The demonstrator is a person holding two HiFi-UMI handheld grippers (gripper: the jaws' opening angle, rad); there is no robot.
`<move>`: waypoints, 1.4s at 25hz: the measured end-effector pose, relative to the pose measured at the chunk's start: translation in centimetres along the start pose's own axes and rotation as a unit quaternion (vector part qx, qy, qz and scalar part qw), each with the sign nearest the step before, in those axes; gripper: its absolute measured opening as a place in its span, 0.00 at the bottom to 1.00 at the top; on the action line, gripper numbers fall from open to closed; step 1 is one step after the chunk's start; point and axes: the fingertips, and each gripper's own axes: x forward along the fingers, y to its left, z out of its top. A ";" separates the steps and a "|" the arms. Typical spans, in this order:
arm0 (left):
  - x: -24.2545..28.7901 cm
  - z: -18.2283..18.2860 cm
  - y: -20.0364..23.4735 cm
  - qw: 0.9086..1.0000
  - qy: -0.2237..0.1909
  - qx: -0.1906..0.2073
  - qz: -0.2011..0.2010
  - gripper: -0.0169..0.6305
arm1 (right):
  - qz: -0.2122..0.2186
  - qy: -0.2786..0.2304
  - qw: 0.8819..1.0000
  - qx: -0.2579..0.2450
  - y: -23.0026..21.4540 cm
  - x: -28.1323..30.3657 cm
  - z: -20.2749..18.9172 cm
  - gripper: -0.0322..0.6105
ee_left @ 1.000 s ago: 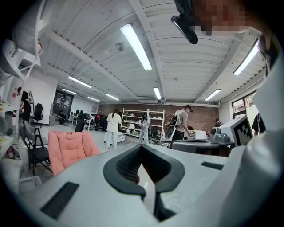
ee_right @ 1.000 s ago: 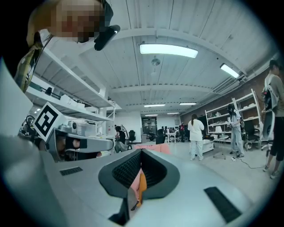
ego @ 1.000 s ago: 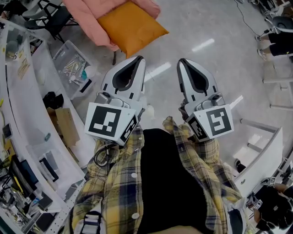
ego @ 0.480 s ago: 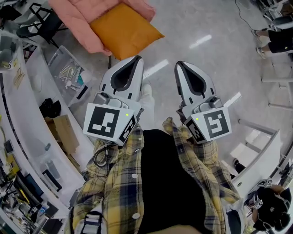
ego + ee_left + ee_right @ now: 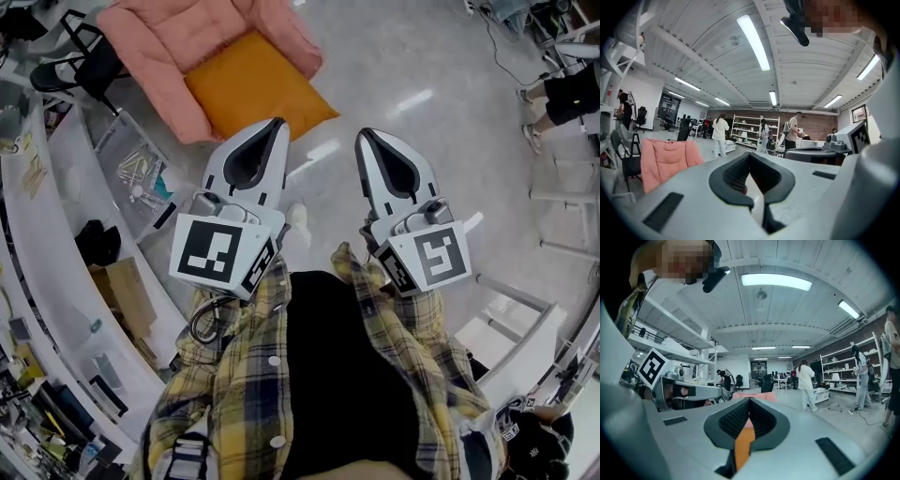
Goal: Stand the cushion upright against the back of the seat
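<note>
An orange cushion (image 5: 255, 86) lies flat on the seat of a pink armchair (image 5: 169, 42) at the top left of the head view, its corner hanging over the front edge. Both grippers are held out in front of the person's body, short of the chair and touching nothing. My left gripper (image 5: 276, 123) is shut and empty, its tip just below the cushion's near edge in that view. Beside it, my right gripper (image 5: 363, 135) is also shut and empty. The right gripper view shows the cushion (image 5: 744, 446) through the slit of the jaws. In the left gripper view the armchair (image 5: 665, 161) stands at the left.
White benches with bins and tools curve along the left (image 5: 56, 234). A clear bin (image 5: 141, 159) and a black folding chair (image 5: 80, 61) stand by the armchair. A white table (image 5: 525, 328) is at the right. Several people stand by shelves (image 5: 750, 133) far off.
The armchair and cushion have slid down the head view and more of the chair shows, as the person walks nearer. Both grippers stay shut and side by side.
</note>
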 end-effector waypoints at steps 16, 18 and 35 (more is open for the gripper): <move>3.8 0.6 7.2 0.994 0.000 -0.031 0.102 0.03 | 0.110 0.030 0.993 0.009 -2.1 9.6 -0.7 0.08; 5.1 0.9 7.9 0.992 -0.001 -0.033 0.119 0.03 | 0.131 0.034 0.991 0.008 -2.9 11.1 -0.7 0.08; 7.8 1.4 11.0 0.940 -0.013 -0.070 0.333 0.03 | 0.309 0.048 0.950 0.009 -8.9 17.8 -0.1 0.08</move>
